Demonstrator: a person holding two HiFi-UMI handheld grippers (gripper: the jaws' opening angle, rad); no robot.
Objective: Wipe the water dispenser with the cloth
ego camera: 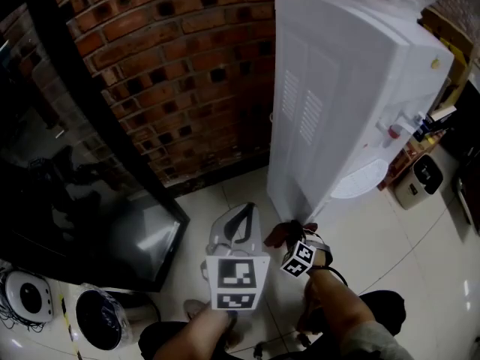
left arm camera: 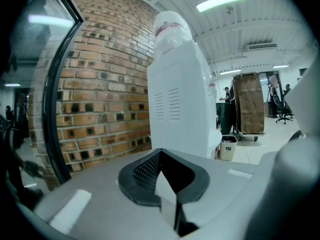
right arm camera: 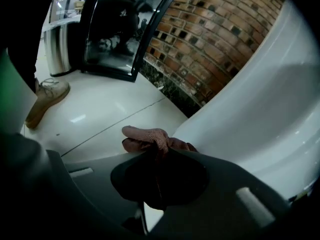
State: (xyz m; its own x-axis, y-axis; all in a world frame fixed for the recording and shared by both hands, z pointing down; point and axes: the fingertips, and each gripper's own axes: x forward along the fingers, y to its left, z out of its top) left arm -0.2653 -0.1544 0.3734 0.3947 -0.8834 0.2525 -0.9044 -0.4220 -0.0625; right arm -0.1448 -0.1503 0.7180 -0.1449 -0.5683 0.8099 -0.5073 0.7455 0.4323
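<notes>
The white water dispenser [ego camera: 337, 88] stands against the brick wall, and a plastic-wrapped bottle [left arm camera: 170, 29] sits on top of it. My right gripper [ego camera: 289, 236] is low by the dispenser's bottom corner, shut on a reddish-brown cloth [ego camera: 279, 233]. In the right gripper view the bunched cloth [right arm camera: 150, 138] sticks out past the closed jaws of the right gripper [right arm camera: 157, 151], right beside the dispenser's white side [right arm camera: 260, 104]. My left gripper [ego camera: 244, 210] hangs to the left, short of the dispenser [left arm camera: 180, 109]. The left gripper [left arm camera: 160, 153] has its jaws together with nothing in them.
A brick wall [ego camera: 180, 66] runs behind the dispenser, with a dark glass door [ego camera: 67, 186] to its left. Round appliances [ego camera: 30, 295] lie on the floor at the bottom left, and a small white unit [ego camera: 420, 178] stands to the right. The person's shoe [right arm camera: 47, 96] rests on the tiled floor.
</notes>
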